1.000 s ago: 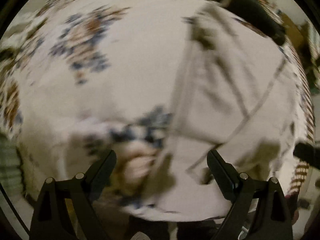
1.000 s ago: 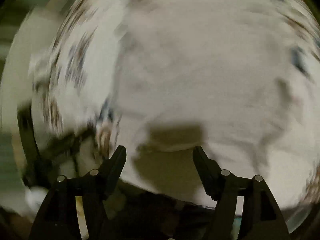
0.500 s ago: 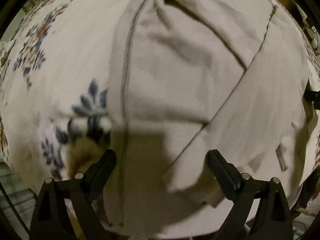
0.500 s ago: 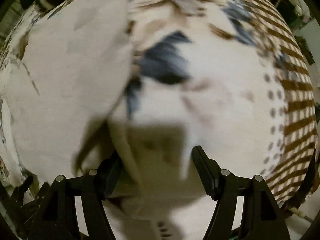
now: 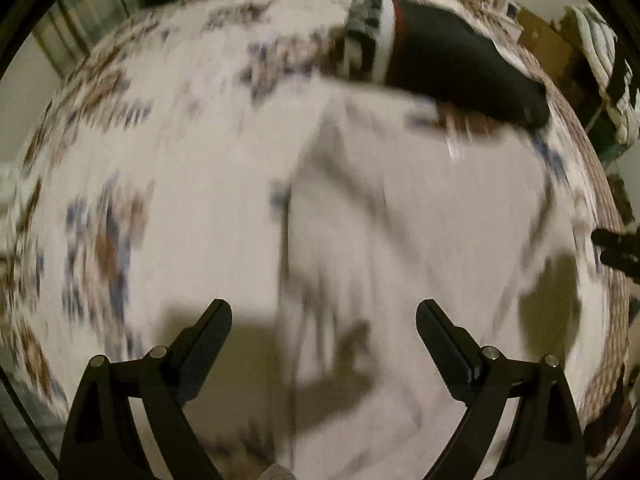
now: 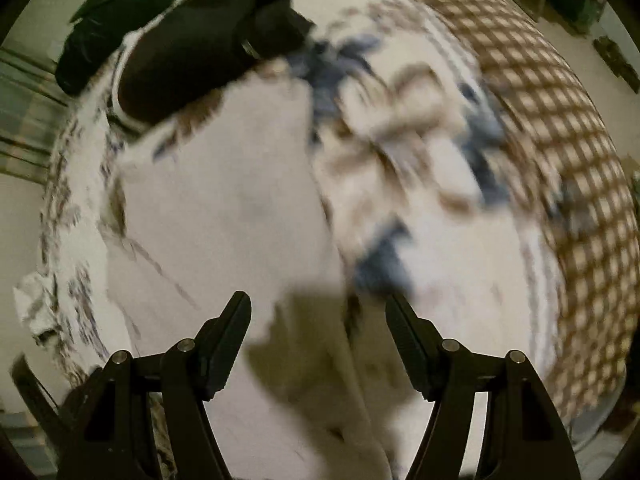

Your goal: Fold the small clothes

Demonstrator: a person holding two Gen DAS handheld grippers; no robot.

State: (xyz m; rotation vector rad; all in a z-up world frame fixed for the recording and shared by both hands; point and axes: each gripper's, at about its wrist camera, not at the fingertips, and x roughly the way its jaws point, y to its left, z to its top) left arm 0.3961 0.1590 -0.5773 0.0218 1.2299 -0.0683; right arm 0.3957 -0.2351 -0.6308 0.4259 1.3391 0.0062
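Observation:
A cream-white garment lies spread flat on a floral bedspread; both views are motion-blurred. My left gripper is open and empty above the garment's near left edge. My right gripper is open and empty above the garment near its right edge. The right gripper's tip shows at the right edge of the left wrist view.
A black garment with red and white bands lies at the far side of the bed, also in the right wrist view. A dark green bundle lies behind it. The bedspread's brown checked border runs along the right.
Both grippers have pulled back and up from the cloth, so more of the bed shows. The white garment lies flat; neither gripper holds anything.

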